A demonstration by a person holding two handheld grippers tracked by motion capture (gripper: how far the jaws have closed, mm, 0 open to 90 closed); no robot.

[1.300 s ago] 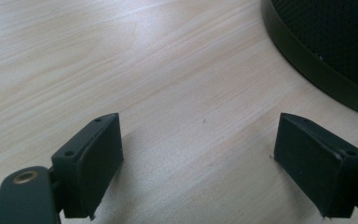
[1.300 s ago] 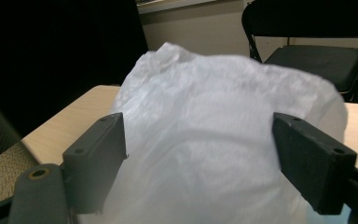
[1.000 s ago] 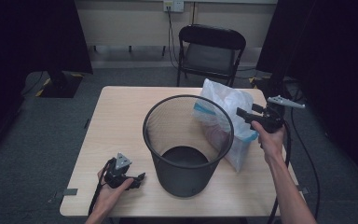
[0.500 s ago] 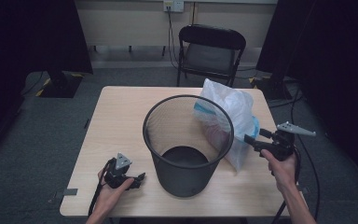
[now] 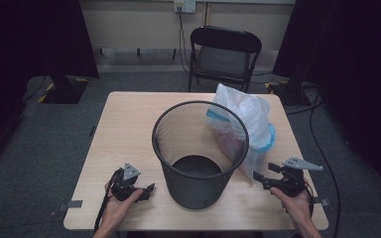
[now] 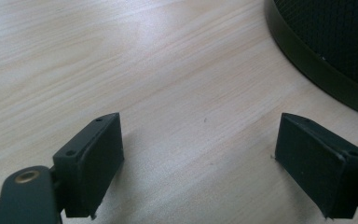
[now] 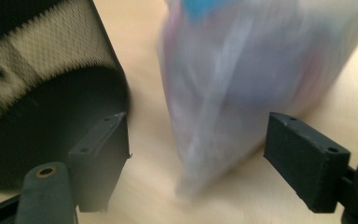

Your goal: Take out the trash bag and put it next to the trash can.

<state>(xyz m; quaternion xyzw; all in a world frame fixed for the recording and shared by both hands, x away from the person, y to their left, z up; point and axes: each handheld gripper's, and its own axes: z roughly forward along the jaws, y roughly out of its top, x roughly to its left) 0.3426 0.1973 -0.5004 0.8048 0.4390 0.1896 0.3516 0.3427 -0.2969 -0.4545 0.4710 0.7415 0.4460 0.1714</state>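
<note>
The light wooden table (image 5: 129,124) carries a black wire-mesh waste bin (image 5: 198,148) in its middle, standing upright and with no liner in it. Just behind the bin on the right stands a white plastic bag with a blue band (image 5: 245,124), which leans against the bin's rim. Judging from this, the work seems to be to bring the bag into the bin or to fit it there, and this is hardly begun: the bag is outside the bin, and no gripper has hold of it. The grasping, lifting and placing are all left to do.

The right gripper (image 5: 258,177) is low over the table at the right front, just beside the bin, and it points to the lower corner of the bag. Its jaws stand wide and have just been closing a little. The bag lies ahead, between their lines, but the pads do not press it; the right gripper view is blurred, so a light touch is perhaps possible.

The left gripper (image 5: 148,188) rests on the table at the left front, near the bin's base. Its jaws are wide apart with bare wood between them.
</note>
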